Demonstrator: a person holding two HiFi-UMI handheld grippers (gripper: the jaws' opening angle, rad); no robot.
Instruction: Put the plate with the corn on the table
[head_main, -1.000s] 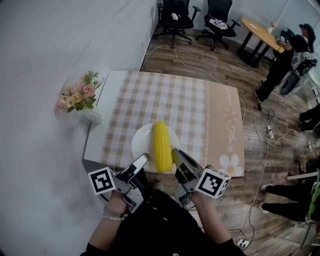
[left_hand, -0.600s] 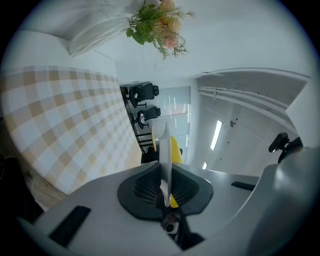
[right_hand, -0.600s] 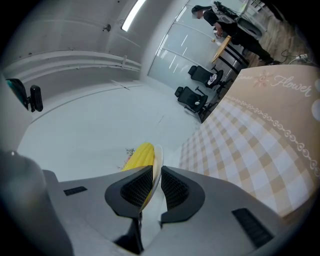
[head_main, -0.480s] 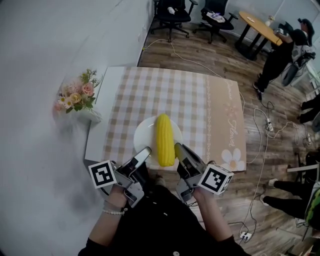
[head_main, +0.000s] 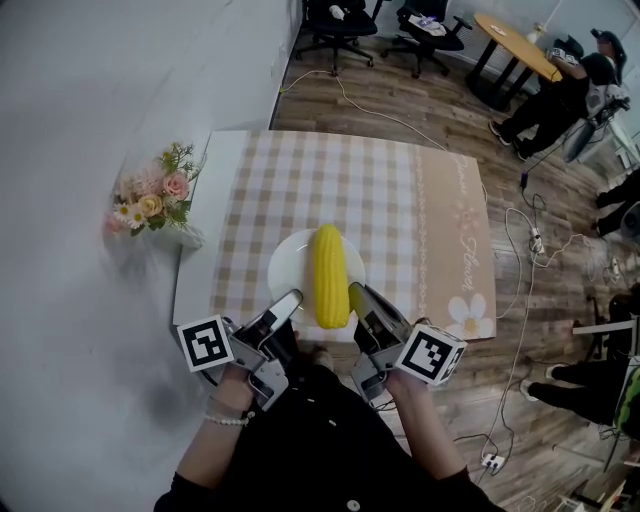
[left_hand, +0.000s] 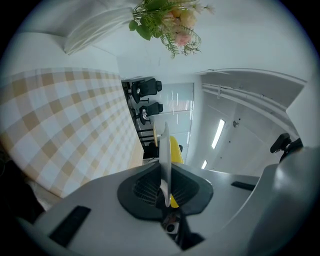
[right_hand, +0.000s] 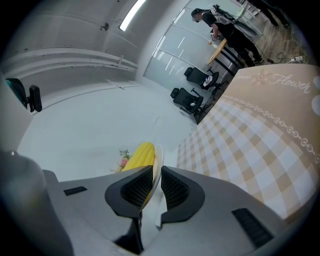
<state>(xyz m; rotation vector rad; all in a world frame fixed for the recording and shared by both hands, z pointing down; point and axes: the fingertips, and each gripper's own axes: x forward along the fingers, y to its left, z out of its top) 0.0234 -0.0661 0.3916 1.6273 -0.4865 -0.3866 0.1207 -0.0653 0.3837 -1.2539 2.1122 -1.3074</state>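
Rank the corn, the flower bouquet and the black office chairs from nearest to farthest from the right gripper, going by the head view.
1. Corn: on the plate, right beside the right gripper.
2. Flower bouquet: off to the left.
3. Black office chairs: farthest, at the top of the view.

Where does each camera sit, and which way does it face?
Head view: on the head, looking steeply down at the table; torso, left tool, right tool show.
Left gripper view: on the left tool, along its jaws, shut on the plate rim; only tool shows.
Right gripper view: on the right tool, likewise shut on the plate.
Shared: all three show plate and corn.
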